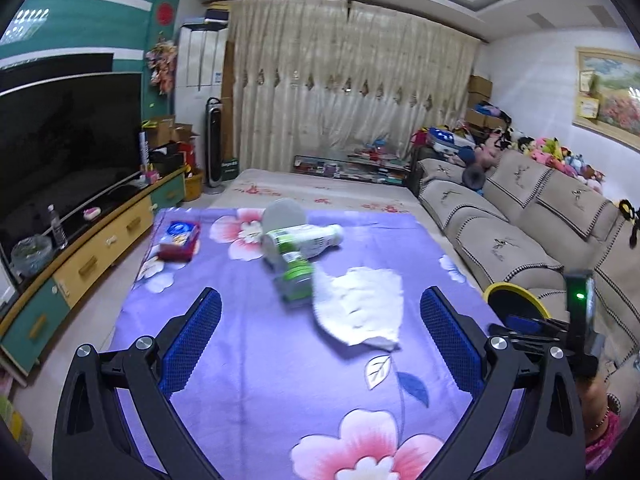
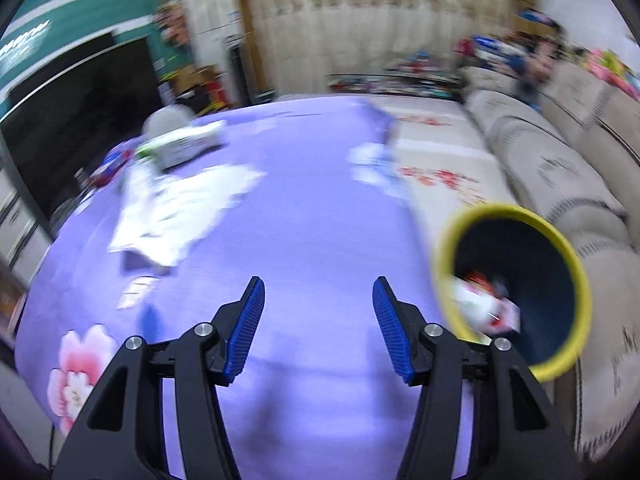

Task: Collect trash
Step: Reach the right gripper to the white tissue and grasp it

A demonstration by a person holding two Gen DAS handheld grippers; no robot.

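Both tongs — left [image 1: 320, 322] and right [image 2: 319, 312] — are hanging spread and empty over the table [image 1: 260, 380], where tissue [image 1: 360, 306] and bottles [image 1: 302, 240] are lying, the bin [image 2: 560, 240] sitting beside to take them.

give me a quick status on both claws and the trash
Left claw open, empty. Right claw open, empty. Bin holds wrappers; tissue and bottles on table. Nothing blocking.
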